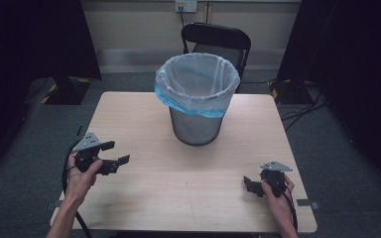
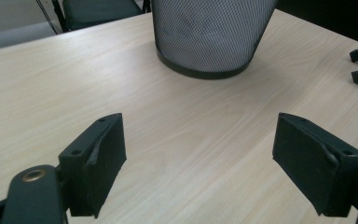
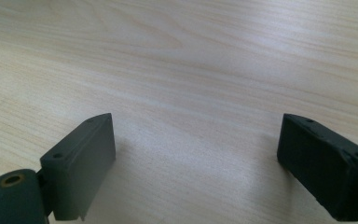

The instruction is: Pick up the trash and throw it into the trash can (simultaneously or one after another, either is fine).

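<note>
At the near left, the left gripper [image 1: 120,152] sits low over the table [image 1: 144,188], jaws wide apart and holding nothing. The mesh wastebasket [image 1: 197,101] stands far centre; the left gripper view shows its weave. At the near right, the right gripper [image 1: 246,184] gapes empty too.

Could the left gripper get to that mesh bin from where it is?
Probably yes. The left gripper is open and faces the bin, with only bare table between them.
</note>
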The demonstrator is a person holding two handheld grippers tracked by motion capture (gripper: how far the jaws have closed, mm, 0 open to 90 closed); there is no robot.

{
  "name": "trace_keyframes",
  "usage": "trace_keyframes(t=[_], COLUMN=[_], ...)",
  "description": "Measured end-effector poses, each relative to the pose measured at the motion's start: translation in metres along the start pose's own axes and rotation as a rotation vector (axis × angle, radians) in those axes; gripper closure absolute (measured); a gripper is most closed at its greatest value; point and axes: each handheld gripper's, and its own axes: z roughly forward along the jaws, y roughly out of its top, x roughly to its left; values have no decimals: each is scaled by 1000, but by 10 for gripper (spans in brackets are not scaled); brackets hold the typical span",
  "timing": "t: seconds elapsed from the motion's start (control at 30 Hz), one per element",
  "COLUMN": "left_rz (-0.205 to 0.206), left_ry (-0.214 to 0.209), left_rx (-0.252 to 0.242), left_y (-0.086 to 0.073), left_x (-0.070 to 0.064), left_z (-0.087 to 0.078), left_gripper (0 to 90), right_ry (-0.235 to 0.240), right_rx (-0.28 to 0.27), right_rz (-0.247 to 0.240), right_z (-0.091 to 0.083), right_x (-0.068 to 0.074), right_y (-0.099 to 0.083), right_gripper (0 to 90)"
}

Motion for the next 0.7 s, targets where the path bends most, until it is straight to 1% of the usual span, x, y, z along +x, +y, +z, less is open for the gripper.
trace_keyframes(t=[0.07,0.1,0.23,0.27,0.33,0.4,0.5,0.57,0.67,0.7], left_rz=[-10,-7,-30,-24,-29,-32,-34,-40,-54,-52], left_ry=[3,2,-1,3,9,5,-1,2,11,12], left_rx=[18,28,56,64,77,94,134,149,158,163], left_y=[-7,-11,-23,-26,-32,-38,-47,-54,-64,-66], left_x=[-1,0,-2,-2,-4,-5,-7,-8,-10,-11], left_z=[2,3,8,8,11,14,19,22,26,27], left_gripper=[169,169,169,169,169,168,160,161,163,163], right_ry=[0,0,0,0,0,0,0,0,0,0], right_rx=[0,0,0,0,0,0,0,0,0,0], right_rz=[0,0,0,0,0,0,0,0,0,0], right_z=[0,0,0,0,0,0,0,0,0,0], right_x=[0,0,0,0,0,0,0,0,0,0], right_y=[0,0,0,0,0,0,0,0,0,0], right_gripper=[107,107,107,107,107,107,107,107,107,107])
